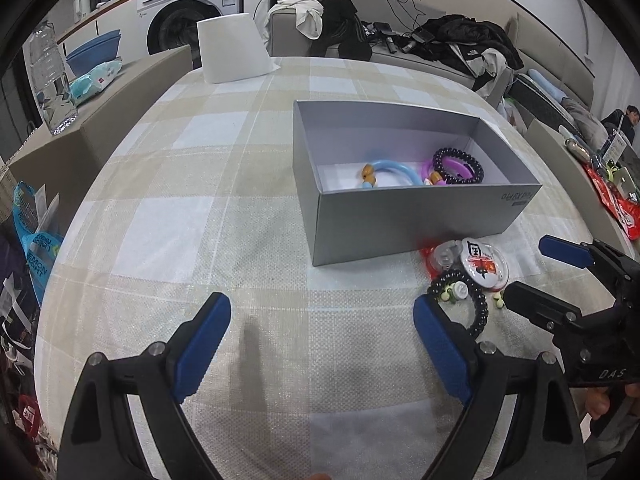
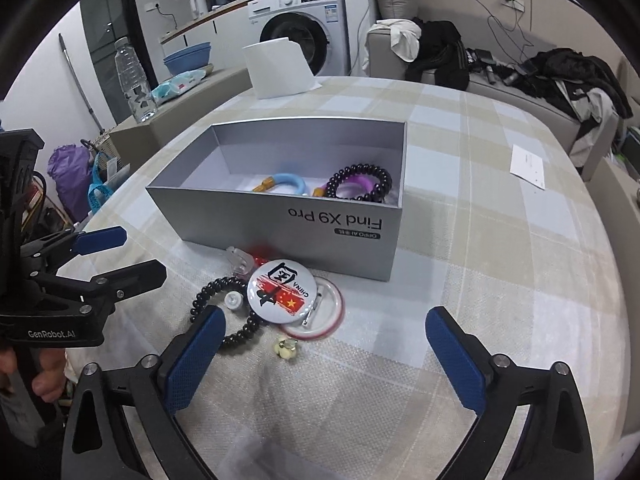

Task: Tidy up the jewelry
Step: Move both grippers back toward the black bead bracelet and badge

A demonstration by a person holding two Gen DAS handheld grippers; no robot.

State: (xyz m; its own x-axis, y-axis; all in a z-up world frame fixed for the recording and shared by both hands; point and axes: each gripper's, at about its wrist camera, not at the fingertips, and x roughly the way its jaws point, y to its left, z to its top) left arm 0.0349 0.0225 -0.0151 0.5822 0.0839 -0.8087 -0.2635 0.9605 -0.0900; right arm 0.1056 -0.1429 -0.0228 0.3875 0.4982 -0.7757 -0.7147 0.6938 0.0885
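Note:
An open grey box (image 1: 400,220) (image 2: 280,220) on the checked tablecloth holds a blue ring (image 1: 390,168) (image 2: 286,180), a purple ring (image 1: 456,166) and a black bead bracelet (image 1: 476,168) (image 2: 360,178). In front of it lie a second black bead bracelet (image 1: 478,312) (image 2: 240,334), a round China badge (image 1: 484,264) (image 2: 282,292), a clear clip (image 2: 240,260) and a small yellow charm (image 2: 286,348). My left gripper (image 1: 322,344) (image 2: 132,252) is open and empty, left of the loose pieces. My right gripper (image 2: 324,356) (image 1: 536,272) is open and empty, just short of the badge.
A white paper roll (image 1: 234,50) (image 2: 280,68) stands at the table's far edge. A paper slip (image 2: 528,166) lies at the right. A water bottle (image 1: 50,76) (image 2: 134,80) stands on a side counter. A sofa with clothes (image 1: 460,40) is behind.

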